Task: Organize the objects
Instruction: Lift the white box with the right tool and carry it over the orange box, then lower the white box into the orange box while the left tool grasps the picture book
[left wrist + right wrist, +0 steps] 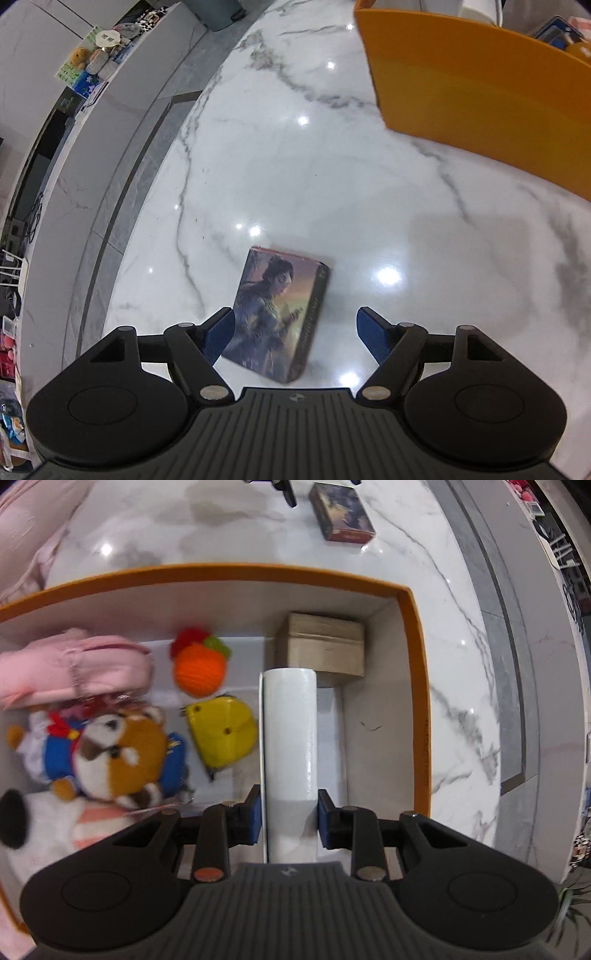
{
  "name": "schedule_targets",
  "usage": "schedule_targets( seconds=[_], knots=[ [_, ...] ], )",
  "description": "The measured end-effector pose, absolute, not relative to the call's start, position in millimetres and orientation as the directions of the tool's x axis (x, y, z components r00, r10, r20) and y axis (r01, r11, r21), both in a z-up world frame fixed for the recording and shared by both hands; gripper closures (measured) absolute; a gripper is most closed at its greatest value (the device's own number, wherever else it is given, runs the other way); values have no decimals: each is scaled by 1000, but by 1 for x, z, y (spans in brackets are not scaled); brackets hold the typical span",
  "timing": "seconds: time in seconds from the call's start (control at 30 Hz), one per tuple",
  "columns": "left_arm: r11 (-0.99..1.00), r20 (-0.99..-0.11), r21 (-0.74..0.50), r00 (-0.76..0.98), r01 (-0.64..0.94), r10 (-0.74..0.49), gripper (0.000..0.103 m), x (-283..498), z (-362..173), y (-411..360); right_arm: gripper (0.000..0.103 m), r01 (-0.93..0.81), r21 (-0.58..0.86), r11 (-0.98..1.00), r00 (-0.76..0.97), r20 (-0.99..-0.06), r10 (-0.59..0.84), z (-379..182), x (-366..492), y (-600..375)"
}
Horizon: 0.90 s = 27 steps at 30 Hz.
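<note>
My left gripper (295, 328) is open and empty, low over a small illustrated card box (282, 314) that lies flat on the marble table between its blue fingers (219, 332). My right gripper (290, 819) is shut on a tall white box (290, 746) and holds it inside the orange storage box (419, 686), beside a brown cardboard box (325, 646). The card box (341, 511) also shows in the right wrist view, on the table beyond the orange box. The orange box's outer wall (480, 88) stands to the upper right in the left wrist view.
The orange box holds a raccoon plush (122, 753), a pink pouch (74, 668), an orange knitted fruit (199, 664), a yellow item (221, 731) and a white plush (37, 823). The marble table edge (162, 177) curves at left, with grey floor beyond.
</note>
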<state>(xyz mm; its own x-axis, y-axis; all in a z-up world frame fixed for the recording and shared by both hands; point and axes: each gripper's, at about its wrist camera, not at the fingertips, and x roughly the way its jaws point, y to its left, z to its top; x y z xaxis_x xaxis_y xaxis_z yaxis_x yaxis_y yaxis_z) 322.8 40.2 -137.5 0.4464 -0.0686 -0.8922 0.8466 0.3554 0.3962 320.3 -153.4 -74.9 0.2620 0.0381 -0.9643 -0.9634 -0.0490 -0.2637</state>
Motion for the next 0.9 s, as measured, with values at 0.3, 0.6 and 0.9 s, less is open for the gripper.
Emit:
schedule_targets(
  seconds=[0.3, 0.6, 0.9],
  knots=[
    [320, -918, 355, 391, 878, -56, 15, 343, -148, 33, 72, -967, -248, -59, 245, -968, 52, -104, 345, -145],
    [316, -930, 328, 363, 891, -59, 14, 354, -152, 27, 72, -956, -289, -54, 284, -955, 83, -114, 342, -149],
    [314, -962, 249, 272, 916, -32, 11, 372, -154, 25, 70, -920, -390, -46, 383, -917, 112, -105, 329, -155]
  ],
)
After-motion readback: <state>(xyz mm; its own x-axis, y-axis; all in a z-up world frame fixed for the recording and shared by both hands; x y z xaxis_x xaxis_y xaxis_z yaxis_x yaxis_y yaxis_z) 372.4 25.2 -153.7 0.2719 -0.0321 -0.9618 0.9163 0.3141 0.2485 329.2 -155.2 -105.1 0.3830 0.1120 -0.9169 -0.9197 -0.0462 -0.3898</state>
